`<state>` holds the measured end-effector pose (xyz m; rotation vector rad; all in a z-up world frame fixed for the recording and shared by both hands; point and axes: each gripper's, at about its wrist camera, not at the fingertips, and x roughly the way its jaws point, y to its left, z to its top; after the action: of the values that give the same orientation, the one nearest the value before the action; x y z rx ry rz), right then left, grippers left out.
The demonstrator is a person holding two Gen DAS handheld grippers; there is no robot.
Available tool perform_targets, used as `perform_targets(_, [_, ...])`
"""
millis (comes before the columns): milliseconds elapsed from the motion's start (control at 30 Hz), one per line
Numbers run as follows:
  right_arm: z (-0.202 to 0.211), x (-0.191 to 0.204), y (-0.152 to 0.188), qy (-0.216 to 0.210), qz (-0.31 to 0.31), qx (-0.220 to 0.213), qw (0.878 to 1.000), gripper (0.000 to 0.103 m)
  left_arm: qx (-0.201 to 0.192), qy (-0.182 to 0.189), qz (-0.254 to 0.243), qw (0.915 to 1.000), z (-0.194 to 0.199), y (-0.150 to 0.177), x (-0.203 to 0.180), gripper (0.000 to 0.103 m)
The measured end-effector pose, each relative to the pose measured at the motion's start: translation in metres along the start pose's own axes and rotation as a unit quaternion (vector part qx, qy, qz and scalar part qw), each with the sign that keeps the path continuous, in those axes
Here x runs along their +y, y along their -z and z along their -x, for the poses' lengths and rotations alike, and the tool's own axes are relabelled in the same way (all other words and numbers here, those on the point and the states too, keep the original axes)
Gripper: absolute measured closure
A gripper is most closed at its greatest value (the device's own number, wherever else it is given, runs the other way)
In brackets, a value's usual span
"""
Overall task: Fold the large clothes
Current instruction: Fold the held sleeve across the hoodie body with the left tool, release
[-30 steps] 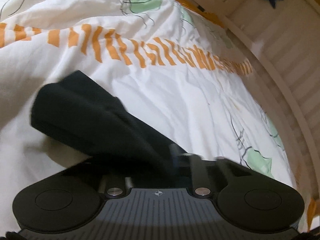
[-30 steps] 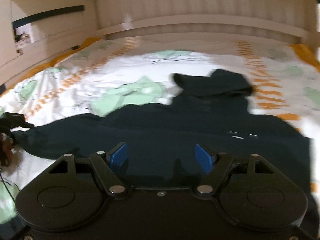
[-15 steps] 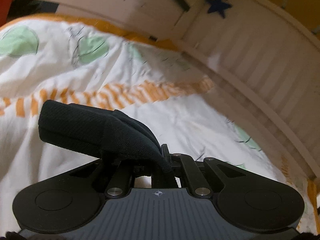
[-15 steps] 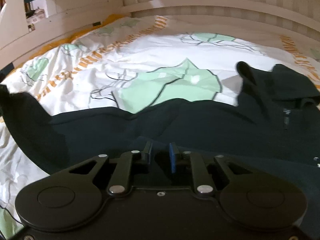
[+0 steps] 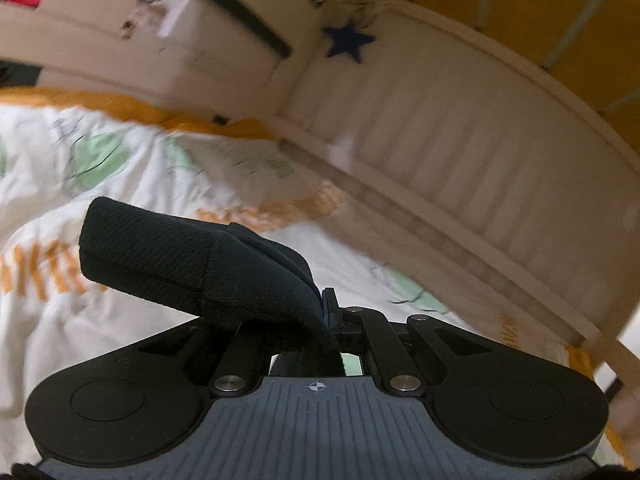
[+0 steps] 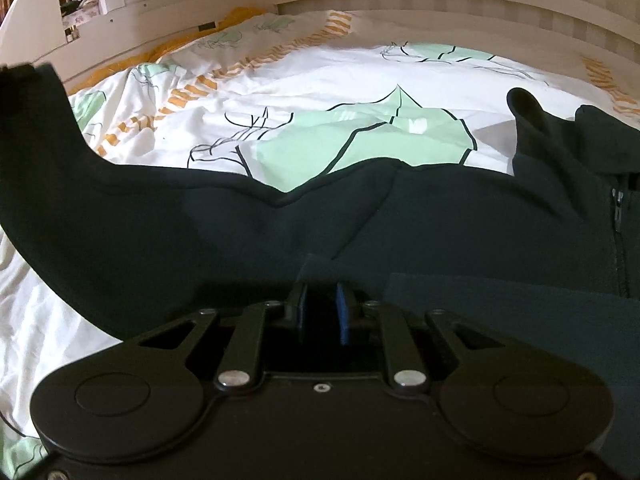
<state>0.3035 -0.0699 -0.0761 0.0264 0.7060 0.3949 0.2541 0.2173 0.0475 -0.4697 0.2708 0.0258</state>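
1. Item: dark zip jacket (image 6: 400,232), spread flat on the patterned duvet (image 6: 304,92) of a bed w/ white slatted frame (image 5: 460,168). Body lies across the near part of the bed in the right wrist view; collar/hood (image 6: 560,136) at far right, zip (image 6: 618,224) running down from it
2. Handling, judged: soft knit fabric, limp, no stiffness; drapes and sags wherever unsupported. Prob. moderate wt for a garment, bulky. Not fragile. Fabric looks matte, so slip in the pads seems unlikely, but thick folds may creep out of a shallow pinch
3. Grip pts, judged: cuffs, hem, seams and shoulder line hold best; ribbed cuff (image 5: 144,244) is denser and gives a firm bite. Avoid pinching on the zip teeth
4. Left gripper (image 5: 326,312): jaws pressed together, pinching the sleeve (image 5: 256,280) just behind the cuff; cuff end sticks out fwd, clear of the duvet
5. Right gripper (image 6: 320,312): jaws have just been closing; blue pads (image 6: 342,312) now sit narrow w/ a fold of the jacket body between them, gripped
6. Diff vs. earliest frames: left view had the sleeve low against the duvet; now it is lifted, w/ bed frame and blue star (image 5: 348,42) filling the upper view. Right jaws were spread wide above the fabric; now nipped on it, and the raised sleeve shows at far left in the right wrist view
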Motion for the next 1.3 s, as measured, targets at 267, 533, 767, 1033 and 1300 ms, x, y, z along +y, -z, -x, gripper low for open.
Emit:
perform_targets(267, [0.063,-0.034,0.008,-0.012,-0.031,-0.033,0.999,0.077,0.017,0.073,-0.053,0.9958,0.008,0.02,-0.068,0.096])
perform_targets(533, [0.146,-0.108,0.038,0.04,-0.051,-0.027,0.998,0.073,0.089,0.142,-0.123,0.9781,-0.006,0.083,-0.158,0.096])
perform_targets(767, [0.189,-0.173,0.064,0.101,-0.126,-0.021,0.987,0.07,0.197,0.174,-0.171,0.9495,-0.048,0.165,-0.218,0.096])
perform_targets(1033, [0.197,-0.212,0.063,0.124,-0.192,-0.018,0.973,0.069,0.284,0.205,-0.198,0.9156,-0.057,0.225,-0.234,0.049])
perform_targets(1300, [0.204,-0.219,0.066,0.122,-0.206,-0.03,0.97,0.057,0.3,0.249,-0.267,0.8814,-0.036,0.234,-0.238,0.006])
